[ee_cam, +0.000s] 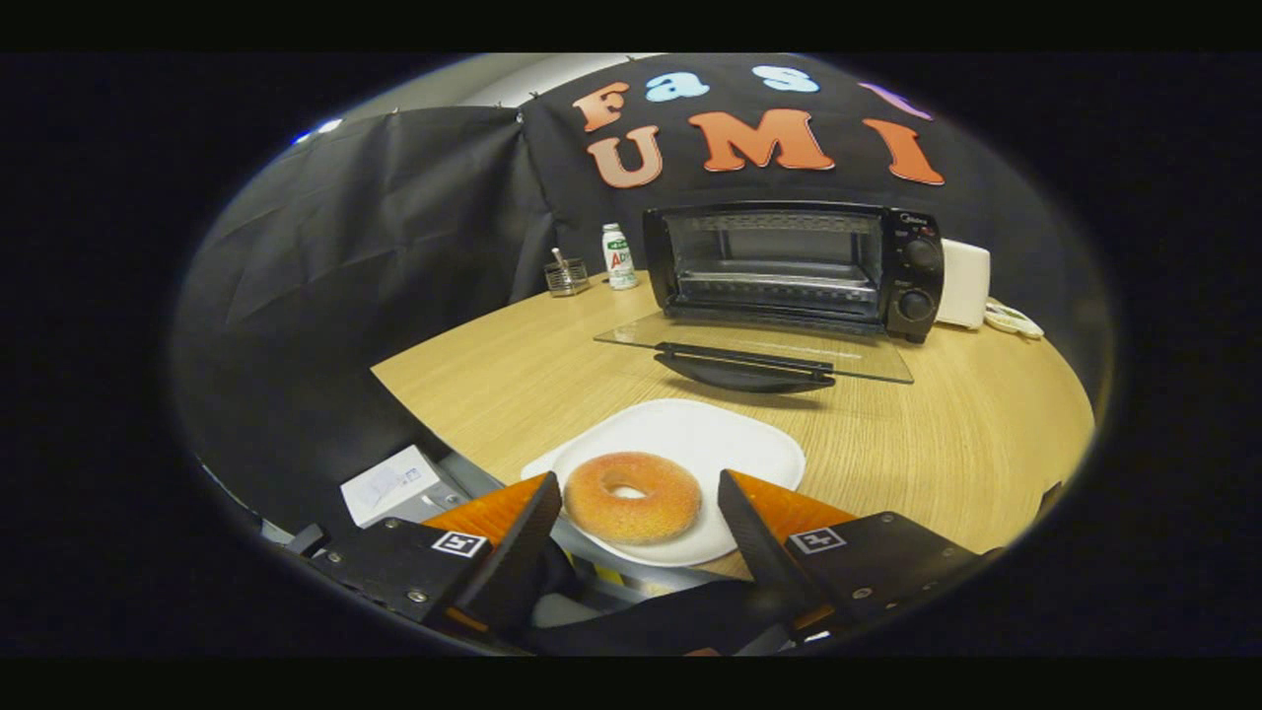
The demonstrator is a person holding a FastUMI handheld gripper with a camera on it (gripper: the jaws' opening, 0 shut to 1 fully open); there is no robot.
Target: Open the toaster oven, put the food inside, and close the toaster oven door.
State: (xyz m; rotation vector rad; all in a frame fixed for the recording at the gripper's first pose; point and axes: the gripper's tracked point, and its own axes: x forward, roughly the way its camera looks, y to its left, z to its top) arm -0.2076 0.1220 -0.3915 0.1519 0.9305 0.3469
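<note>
Fingers (537, 513) sat spread wide either side of the donut (632, 496) on the plate (749, 444), gripper (639, 493) empty. Oven (794, 268) beyond, door (754, 350) already down. You risked crushing the donut, or clipping that door on the way in.

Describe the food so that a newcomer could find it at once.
On the wooden table, in front of the open toaster oven, lies a white plate. The donut rests on it, between the open gripper fingers: the only round, sugared ring there.
</note>
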